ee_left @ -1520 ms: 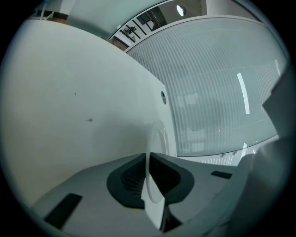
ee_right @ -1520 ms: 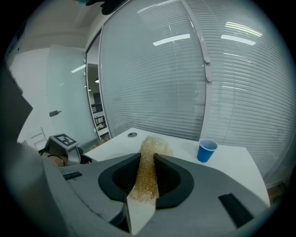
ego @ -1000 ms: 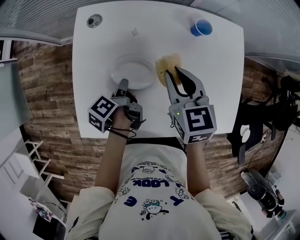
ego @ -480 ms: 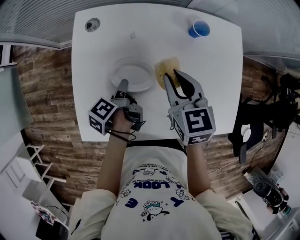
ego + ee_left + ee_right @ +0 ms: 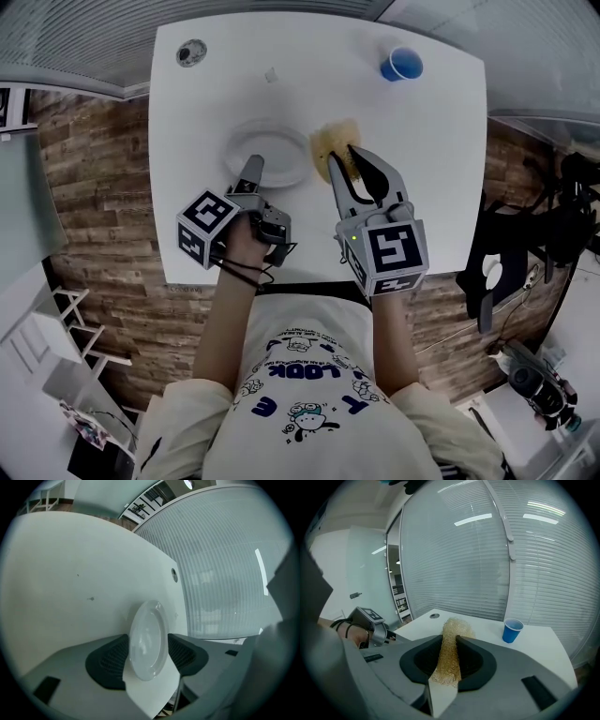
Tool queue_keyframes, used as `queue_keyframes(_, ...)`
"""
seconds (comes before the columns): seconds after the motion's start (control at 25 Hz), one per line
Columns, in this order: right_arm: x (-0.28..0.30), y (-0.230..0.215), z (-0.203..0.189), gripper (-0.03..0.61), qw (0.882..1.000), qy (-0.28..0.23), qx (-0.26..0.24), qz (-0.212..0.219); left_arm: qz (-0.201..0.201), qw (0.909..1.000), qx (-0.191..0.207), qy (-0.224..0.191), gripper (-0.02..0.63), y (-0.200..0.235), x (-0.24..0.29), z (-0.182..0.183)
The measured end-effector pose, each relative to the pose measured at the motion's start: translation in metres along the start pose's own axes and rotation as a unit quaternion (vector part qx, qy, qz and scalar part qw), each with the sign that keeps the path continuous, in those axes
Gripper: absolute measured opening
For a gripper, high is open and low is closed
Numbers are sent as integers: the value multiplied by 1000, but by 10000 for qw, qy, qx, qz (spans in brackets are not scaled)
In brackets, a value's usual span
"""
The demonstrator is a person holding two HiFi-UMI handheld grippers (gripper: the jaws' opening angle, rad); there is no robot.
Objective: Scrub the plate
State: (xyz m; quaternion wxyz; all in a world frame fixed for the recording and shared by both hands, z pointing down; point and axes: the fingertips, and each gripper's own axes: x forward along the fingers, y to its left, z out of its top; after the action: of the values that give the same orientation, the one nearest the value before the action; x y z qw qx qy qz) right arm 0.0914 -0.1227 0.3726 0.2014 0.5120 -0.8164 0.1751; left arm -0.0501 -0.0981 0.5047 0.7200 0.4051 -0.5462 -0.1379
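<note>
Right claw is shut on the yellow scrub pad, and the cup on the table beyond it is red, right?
Not quite: the cup is blue, not red, as the right gripper view shows. The right claw is shut on the yellow scrub pad.

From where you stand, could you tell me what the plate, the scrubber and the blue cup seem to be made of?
The plate: white and glossy with soft reflections, glazed ceramic or hard plastic. The scrubber: tan, matte, coarse tangled fibres, probably loofah. The blue cup: smooth, thin-walled, likely disposable plastic.
</note>
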Motion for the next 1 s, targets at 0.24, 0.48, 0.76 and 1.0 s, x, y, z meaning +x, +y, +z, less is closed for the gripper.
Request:
queue_keyframes(0.24,2,-1,0,84,10000,40,-38,-60,106,9999,54,36,253,-1,-4,-1)
queue_keyframes(0.48,7,-7,4,84,9998,-27,38,-169,91,9996,165,188,247,1,-7,-4)
queue_keyframes(0.76,-1,-16,11,84,9992,-182,210,-304,-238,9988,228,375,221,-14,-23,-8)
queue_keyframes(1.0,-7,-27,15,86,9977,-341,358,-459,-543,9945,835,314,84,-39,-26,-9)
